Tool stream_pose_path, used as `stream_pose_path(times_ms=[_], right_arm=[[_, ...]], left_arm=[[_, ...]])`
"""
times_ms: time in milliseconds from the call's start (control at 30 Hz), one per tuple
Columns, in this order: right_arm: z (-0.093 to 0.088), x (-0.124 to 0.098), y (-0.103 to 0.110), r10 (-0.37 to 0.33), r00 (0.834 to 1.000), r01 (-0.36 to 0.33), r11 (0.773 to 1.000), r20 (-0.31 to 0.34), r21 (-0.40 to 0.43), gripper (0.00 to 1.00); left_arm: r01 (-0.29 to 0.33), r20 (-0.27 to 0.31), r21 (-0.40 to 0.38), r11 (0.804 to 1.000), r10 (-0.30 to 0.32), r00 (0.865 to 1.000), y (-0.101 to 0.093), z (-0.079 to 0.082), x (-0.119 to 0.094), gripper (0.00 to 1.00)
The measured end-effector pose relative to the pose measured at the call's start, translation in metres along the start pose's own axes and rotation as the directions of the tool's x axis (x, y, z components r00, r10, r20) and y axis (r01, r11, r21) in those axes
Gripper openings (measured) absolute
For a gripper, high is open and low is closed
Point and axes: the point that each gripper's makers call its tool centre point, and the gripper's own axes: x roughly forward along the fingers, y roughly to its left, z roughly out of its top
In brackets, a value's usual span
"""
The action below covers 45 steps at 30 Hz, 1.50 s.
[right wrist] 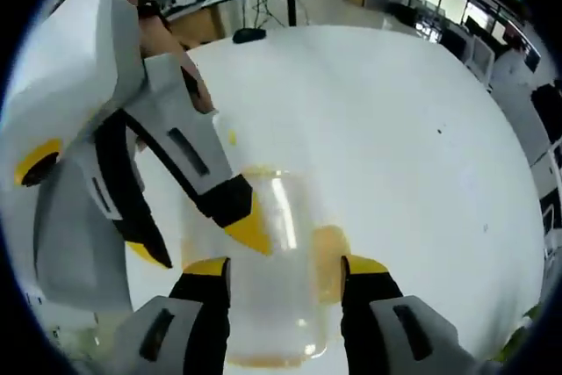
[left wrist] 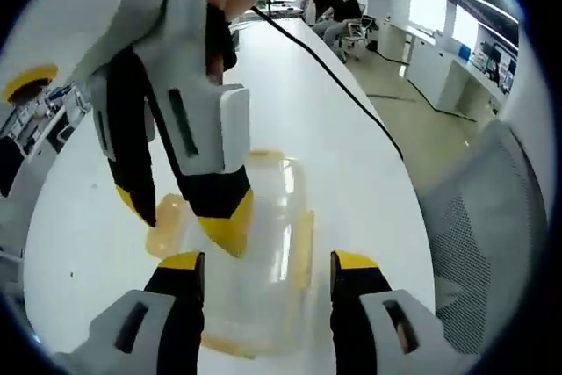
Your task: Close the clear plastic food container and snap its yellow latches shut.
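Container (left wrist: 263, 261) of clear plastic with yellow latches (left wrist: 303, 243) on a white table (left wrist: 351, 155), between both grippers.
Lid sits on top, see-through and glossy. Left gripper (left wrist: 268, 263) and right gripper (right wrist: 285, 267) both hover over it, jaws spread, gripping nothing.

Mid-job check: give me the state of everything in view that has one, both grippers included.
Clear container: lid on, flat on the white table.
Yellow latches: too blurred to tell whether snapped.
Left gripper: jaws open, straddling the container.
Right gripper: jaws open, straddling the container from the opposite side.
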Motion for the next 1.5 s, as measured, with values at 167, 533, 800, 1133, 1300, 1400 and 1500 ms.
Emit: stream_pose_path(times_ms=[167, 533, 800, 1133, 1300, 1400, 1500], right_arm=[[-0.003, 0.007, 0.004, 0.056, 0.998, -0.056, 0.998, -0.025, -0.006, 0.46], [-0.006, 0.008, 0.005, 0.123, 0.991, -0.123, 0.992, -0.056, 0.005, 0.47], [-0.006, 0.01, 0.006, 0.134, 0.988, -0.134, 0.991, -0.082, 0.004, 0.45], [-0.008, 0.012, 0.004, 0.161, 0.984, -0.156, 0.986, -0.083, 0.054, 0.36], [-0.005, 0.012, 0.005, 0.156, 0.983, -0.151, 0.987, -0.097, 0.052, 0.38], [-0.005, 0.01, 0.004, 0.151, 0.984, -0.148, 0.988, -0.094, 0.045, 0.39], [-0.005, 0.009, 0.004, 0.149, 0.985, -0.145, 0.988, -0.091, 0.045, 0.39]], left_arm=[[-0.053, -0.006, 0.036, 0.998, 0.054, 0.999, 0.001, -0.001, 0.003, 0.55], [-0.15, -0.042, 0.075, 0.986, 0.153, 0.987, 0.004, -0.002, 0.007, 0.52], [-0.168, -0.06, 0.072, 0.983, 0.173, 0.983, 0.007, -0.003, 0.008, 0.49], [-0.188, -0.057, 0.056, 0.981, 0.191, 0.98, 0.008, -0.004, 0.006, 0.45], [-0.185, -0.054, 0.081, 0.979, 0.189, 0.98, 0.006, -0.003, 0.008, 0.46], [-0.184, -0.054, 0.083, 0.979, 0.189, 0.98, 0.006, -0.002, 0.008, 0.47], [-0.181, -0.055, 0.091, 0.979, 0.187, 0.981, 0.006, -0.002, 0.008, 0.47]])
